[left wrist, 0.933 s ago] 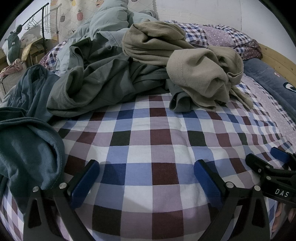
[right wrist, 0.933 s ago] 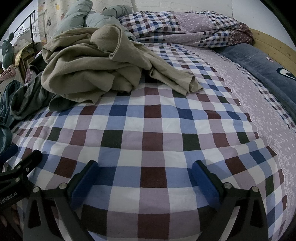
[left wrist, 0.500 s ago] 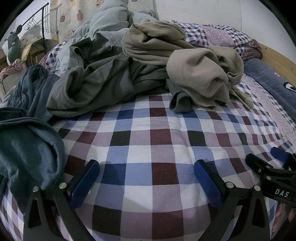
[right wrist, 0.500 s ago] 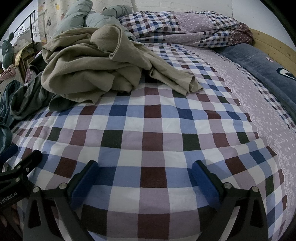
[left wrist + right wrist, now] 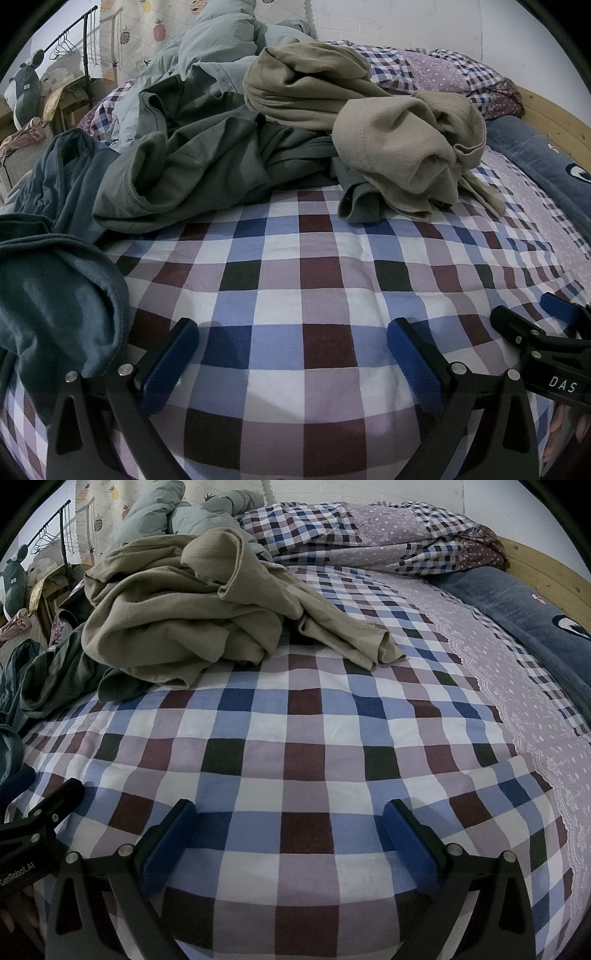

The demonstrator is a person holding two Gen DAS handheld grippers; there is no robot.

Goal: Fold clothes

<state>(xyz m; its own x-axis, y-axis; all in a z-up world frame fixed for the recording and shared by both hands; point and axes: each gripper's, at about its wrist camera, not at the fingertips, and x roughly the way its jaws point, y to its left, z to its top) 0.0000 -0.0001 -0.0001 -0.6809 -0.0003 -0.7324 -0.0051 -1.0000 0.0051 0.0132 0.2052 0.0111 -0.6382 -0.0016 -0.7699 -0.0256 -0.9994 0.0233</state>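
Checked bedsheet (image 5: 295,273) in blue, maroon and white fills the ground under both of my tools. My left gripper (image 5: 293,354) hangs low over the bare sheet with its jaws spread wide and nothing between them; my right gripper (image 5: 288,830) does the same, jaws wide and empty. From the left wrist view, the clothes are heaped well beyond the jaws: a tan garment (image 5: 388,140) at 12 to 1 o'clock lies on top of a grey-green garment (image 5: 192,166) at 11 o'clock, and a teal garment (image 5: 55,295) sits just beside the left finger at 9 o'clock. From the right wrist view the tan garment (image 5: 184,616) lies at 11 o'clock, apart from the jaws. A bunched quilt (image 5: 369,535) sits at the far end at 12 o'clock.
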